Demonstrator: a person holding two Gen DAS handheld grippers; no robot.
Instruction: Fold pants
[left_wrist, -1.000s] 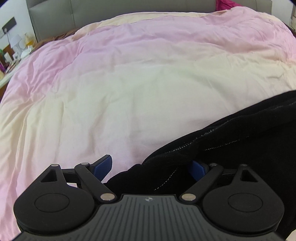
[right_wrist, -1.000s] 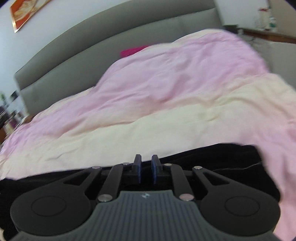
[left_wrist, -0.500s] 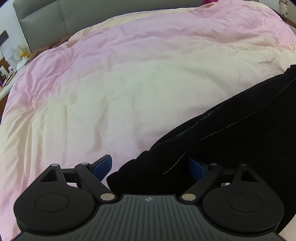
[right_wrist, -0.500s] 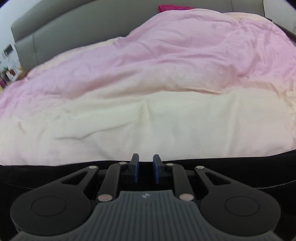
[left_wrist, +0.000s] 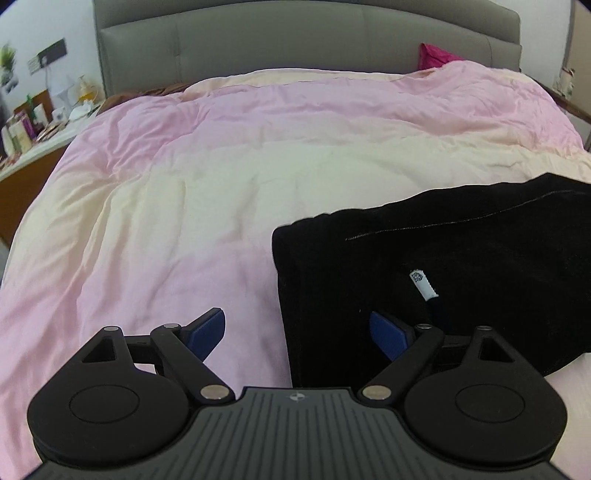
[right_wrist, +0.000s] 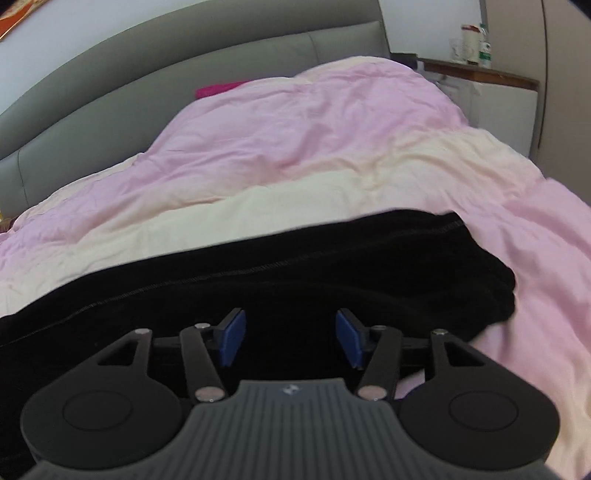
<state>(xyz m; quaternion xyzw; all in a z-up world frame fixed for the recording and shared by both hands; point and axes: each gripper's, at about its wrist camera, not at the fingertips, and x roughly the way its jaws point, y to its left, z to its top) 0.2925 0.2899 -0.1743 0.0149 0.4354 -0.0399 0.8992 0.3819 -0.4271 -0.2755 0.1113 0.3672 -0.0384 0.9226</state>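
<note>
Bed with pink-and-cream duvet (left_wrist: 221, 177) fills both views, grey headboard (left_wrist: 295, 40) behind. Black pants (left_wrist: 461, 266) lie folded flat on duvet, right of centre in left wrist view, across the near foreground in right wrist view (right_wrist: 277, 280). Left tongs (left_wrist: 297, 330) wide open, holding nothing, straddling pants' left edge. Right tongs (right_wrist: 288, 341) open, empty, over the pants. Small white tag (left_wrist: 423, 283) on pants

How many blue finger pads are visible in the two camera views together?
4. Left gripper: one pad over the pink duvet, one over the black pants. Right gripper: both pads over the pants. None seems hidden.
</note>
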